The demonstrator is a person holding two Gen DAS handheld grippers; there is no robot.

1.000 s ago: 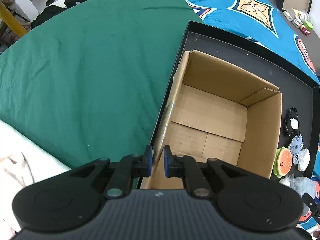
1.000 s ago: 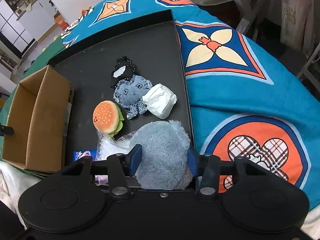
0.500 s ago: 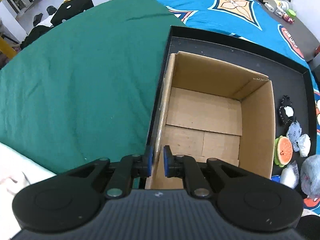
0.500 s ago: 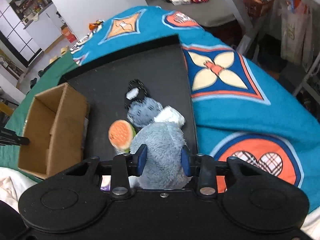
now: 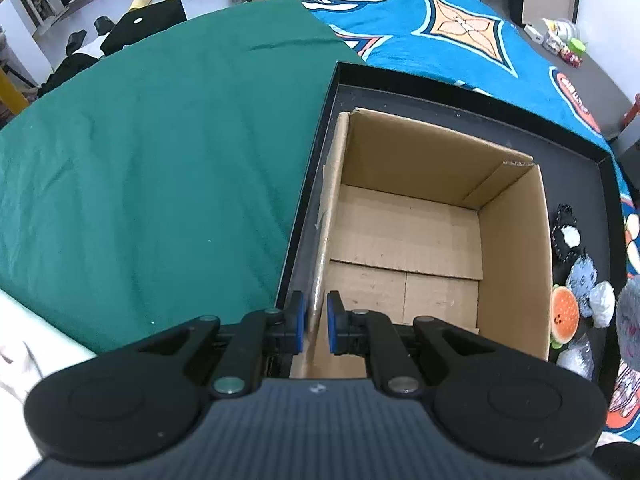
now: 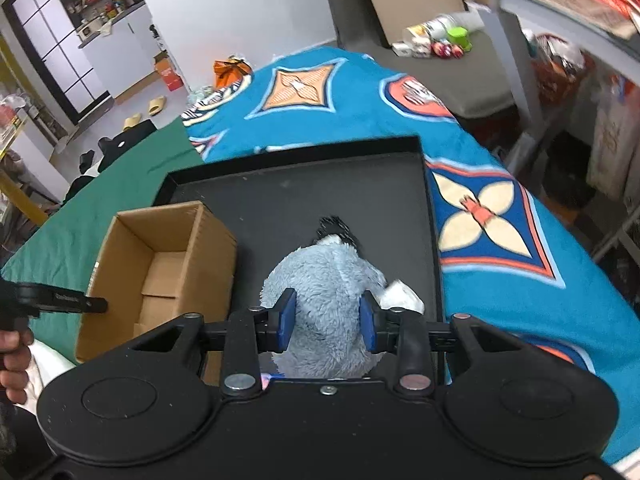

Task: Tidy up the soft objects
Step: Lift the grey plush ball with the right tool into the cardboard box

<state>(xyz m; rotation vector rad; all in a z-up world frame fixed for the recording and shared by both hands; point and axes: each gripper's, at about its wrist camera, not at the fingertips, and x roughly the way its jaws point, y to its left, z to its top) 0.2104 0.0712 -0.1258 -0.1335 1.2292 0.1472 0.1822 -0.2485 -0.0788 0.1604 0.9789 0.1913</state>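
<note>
Grey plush toy is squeezed lengthwise in your right gripper; your left gripper pinches the cardboard box wall beside it.

The right gripper now carries the fluffy grey-blue plush toy clear of the shallow black tray, where a second ago it lay beside the burger-shaped plush. Its jaws have just been closing, squeezing the plush narrower.
</note>
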